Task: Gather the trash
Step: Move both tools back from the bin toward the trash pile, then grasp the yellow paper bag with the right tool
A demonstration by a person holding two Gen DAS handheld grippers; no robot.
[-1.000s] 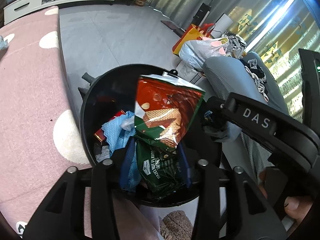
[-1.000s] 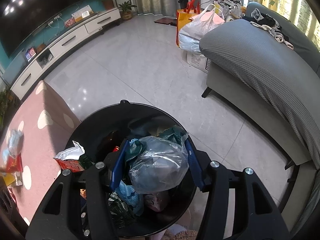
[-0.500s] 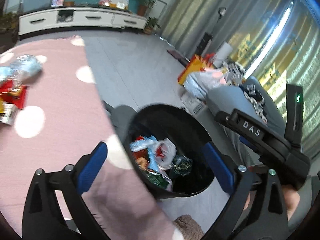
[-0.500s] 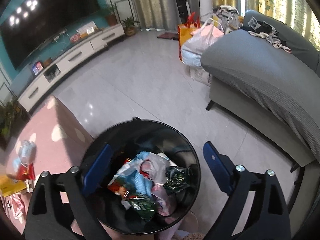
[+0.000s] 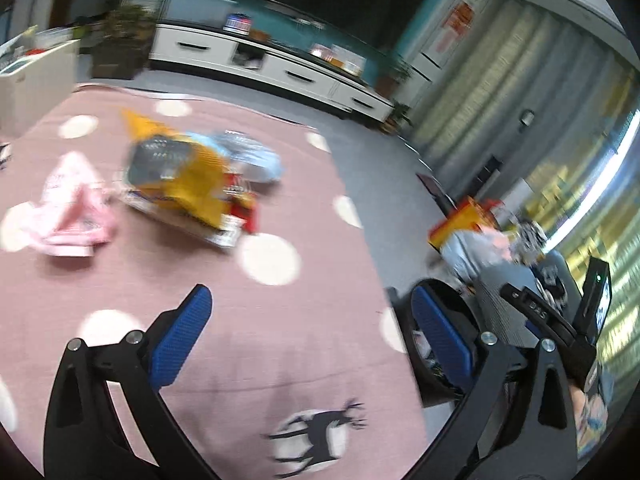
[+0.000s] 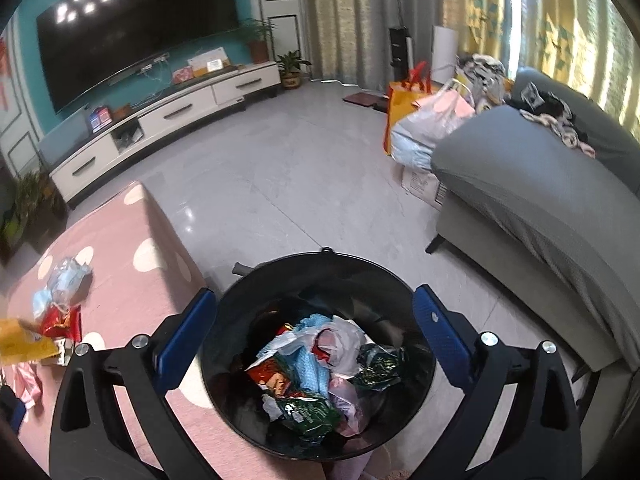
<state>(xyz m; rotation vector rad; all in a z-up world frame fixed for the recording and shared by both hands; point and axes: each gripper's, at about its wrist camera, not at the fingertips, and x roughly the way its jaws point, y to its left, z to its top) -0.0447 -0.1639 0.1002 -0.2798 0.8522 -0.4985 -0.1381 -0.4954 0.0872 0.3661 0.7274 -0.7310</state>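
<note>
A black round trash bin [image 6: 416, 300] stands on the floor beside the pink dotted table [image 6: 132, 280]; it holds wrappers and bags, among them a green wafer packet [image 6: 306, 412]. My right gripper [image 6: 314, 332] is open and empty above the bin. My left gripper [image 5: 312, 332] is open and empty over the pink table [image 5: 300, 344], facing a blurred pile of trash: a yellow packet [image 5: 184, 180], a light blue bag [image 5: 248, 156], a red wrapper [image 5: 244, 212] and a pink packet [image 5: 68, 216]. The bin's rim [image 5: 448, 292] shows at the right of the left wrist view.
A grey sofa [image 6: 540, 184] with clothes stands right of the bin. Shopping bags [image 6: 424, 120] lie by its end. A white TV cabinet [image 6: 168, 116] runs along the far wall. The same trash pile [image 6: 56, 312] lies at the table's left in the right wrist view.
Both grippers let go of their trash into the bin and opened. My left gripper has swung left from the bin toward the trash pile on the table. The right one rose a little.
</note>
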